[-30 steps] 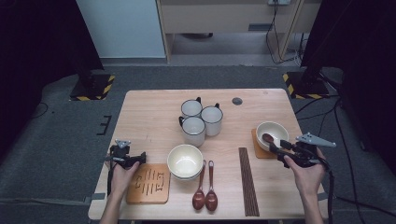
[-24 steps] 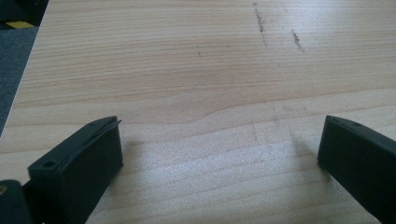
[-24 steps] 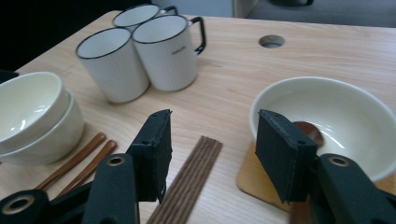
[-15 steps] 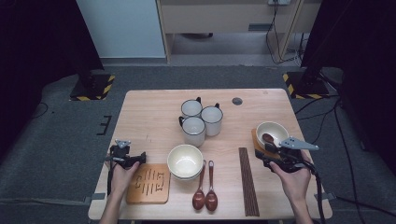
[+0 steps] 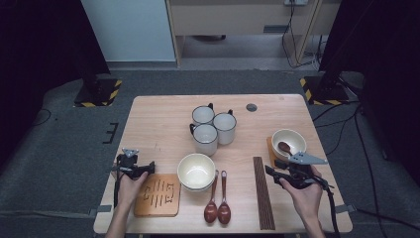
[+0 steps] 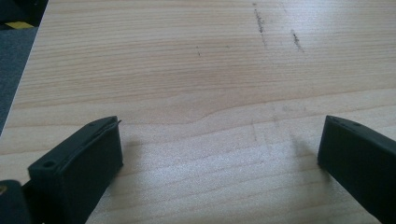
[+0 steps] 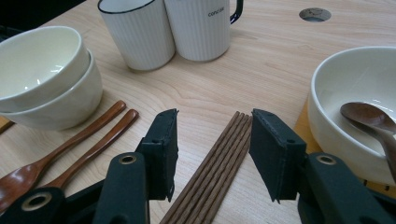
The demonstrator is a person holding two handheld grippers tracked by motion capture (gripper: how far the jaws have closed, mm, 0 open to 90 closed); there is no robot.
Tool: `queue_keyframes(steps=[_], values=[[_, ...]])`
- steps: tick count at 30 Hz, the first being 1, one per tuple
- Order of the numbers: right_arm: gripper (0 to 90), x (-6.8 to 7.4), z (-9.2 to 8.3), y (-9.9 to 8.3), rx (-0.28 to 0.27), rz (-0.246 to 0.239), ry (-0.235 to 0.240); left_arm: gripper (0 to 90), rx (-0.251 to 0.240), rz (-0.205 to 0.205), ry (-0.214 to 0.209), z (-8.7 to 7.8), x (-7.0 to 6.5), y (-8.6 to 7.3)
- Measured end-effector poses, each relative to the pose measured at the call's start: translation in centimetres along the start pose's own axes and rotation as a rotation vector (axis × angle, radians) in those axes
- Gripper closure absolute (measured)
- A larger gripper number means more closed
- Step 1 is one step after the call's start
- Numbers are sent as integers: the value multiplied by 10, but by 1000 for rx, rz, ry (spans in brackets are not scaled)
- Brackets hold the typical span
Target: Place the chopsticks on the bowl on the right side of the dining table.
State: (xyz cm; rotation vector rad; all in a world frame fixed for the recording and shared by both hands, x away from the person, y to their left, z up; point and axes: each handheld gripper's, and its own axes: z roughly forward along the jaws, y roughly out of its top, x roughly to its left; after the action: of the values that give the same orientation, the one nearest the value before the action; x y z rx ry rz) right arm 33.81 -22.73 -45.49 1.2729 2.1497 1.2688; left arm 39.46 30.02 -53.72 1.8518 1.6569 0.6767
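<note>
Right tool [image 7: 212, 149] over chopsticks [image 7: 215, 172] near the worktop's [image 5: 158, 124] front edge, jaws half-wide, just been closing, not gripping them, left tool [image 6: 219, 163] wide, holding nothing

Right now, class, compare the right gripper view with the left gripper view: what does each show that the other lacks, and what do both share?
Right gripper view: the right gripper, jaws apart and just been closing, over the chopsticks, which lie between them unpinched; stacked bowls, two wooden spoons, mugs, and a bowl with a spoon.
Left gripper view: the left gripper, jaws wide apart over bare wood.
Both: the light wooden table and a pair of black jaws.
</note>
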Motion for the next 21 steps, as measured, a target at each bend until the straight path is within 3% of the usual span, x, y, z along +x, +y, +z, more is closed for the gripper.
queue_keyframes(steps=[21], values=[[561,0,13,-26,49,-2,-15,0,0,1,0,0,0,0]])
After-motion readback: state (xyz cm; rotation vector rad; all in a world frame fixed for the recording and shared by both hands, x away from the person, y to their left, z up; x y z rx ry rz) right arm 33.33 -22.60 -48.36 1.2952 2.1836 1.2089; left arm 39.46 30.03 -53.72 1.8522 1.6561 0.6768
